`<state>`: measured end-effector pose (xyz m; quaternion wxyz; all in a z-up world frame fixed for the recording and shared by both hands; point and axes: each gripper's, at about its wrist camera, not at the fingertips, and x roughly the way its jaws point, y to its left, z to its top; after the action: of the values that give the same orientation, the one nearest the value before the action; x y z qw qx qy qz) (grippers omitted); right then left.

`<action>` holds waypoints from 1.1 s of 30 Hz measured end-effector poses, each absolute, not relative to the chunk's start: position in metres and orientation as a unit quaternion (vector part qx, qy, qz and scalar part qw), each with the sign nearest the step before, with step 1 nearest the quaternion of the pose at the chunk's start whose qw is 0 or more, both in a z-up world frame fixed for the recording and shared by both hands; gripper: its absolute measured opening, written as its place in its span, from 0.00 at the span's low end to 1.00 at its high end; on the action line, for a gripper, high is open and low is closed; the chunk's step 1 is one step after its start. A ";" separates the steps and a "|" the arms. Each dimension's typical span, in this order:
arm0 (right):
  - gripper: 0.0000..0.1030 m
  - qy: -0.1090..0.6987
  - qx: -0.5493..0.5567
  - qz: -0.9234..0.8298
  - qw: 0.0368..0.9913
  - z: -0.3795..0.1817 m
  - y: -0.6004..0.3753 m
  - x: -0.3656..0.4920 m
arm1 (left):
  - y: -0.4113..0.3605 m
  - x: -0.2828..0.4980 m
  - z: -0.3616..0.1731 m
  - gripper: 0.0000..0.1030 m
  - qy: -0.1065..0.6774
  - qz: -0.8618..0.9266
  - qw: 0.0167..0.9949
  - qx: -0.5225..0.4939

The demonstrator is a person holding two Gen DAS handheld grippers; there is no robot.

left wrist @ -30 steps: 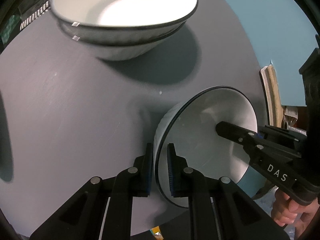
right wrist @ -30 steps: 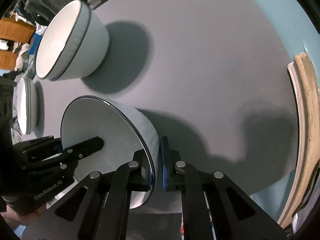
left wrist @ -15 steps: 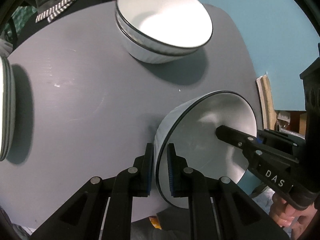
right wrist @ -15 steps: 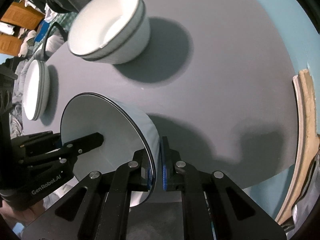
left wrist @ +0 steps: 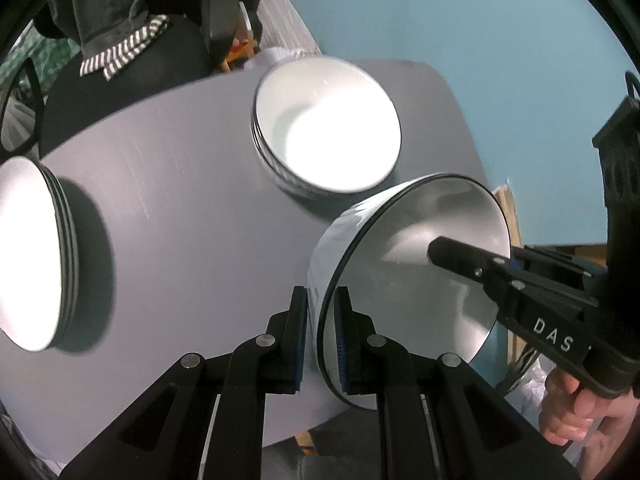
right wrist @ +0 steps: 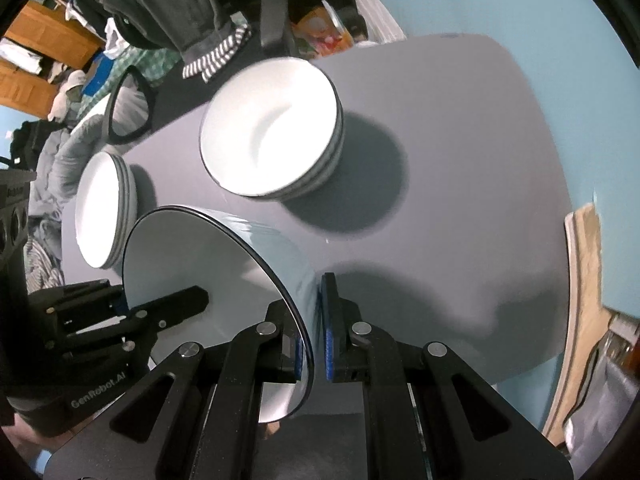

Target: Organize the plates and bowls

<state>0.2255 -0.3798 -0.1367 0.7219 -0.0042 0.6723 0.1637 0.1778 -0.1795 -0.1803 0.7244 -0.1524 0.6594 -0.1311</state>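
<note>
Left wrist view: both tools, left tool and right tool, were clamped on opposite rims of one bowl above the desk; we judged it should travel level toward the far bowl stack.

Glossy white glazed bowl – matt grey table – smooth.

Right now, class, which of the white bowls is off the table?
The tilted bowl gripped at opposite rims by both tongs, left and right. The other bowls sit stacked upright on the table.
</note>
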 end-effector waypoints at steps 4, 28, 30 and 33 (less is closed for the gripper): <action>0.08 0.667 -0.005 0.169 0.725 -0.131 -0.372 0.232 | -0.177 0.194 -0.172 0.12 0.652 -0.124 0.734 -0.146; 0.08 0.673 -0.016 0.170 0.720 -0.137 -0.350 0.316 | -0.167 0.280 -0.183 0.12 0.658 -0.077 0.735 -0.144; 0.08 0.676 -0.014 0.169 0.717 -0.141 -0.349 0.321 | -0.168 0.283 -0.186 0.12 0.660 -0.074 0.734 -0.139; 0.08 0.680 -0.018 0.166 0.714 -0.145 -0.347 0.327 | -0.172 0.289 -0.192 0.12 0.676 -0.071 0.722 -0.130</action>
<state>0.3266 -0.3470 -0.1449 0.7136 -0.0176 0.6804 0.1659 0.2892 -0.1719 -0.1917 0.7222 -0.1297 0.6757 -0.0711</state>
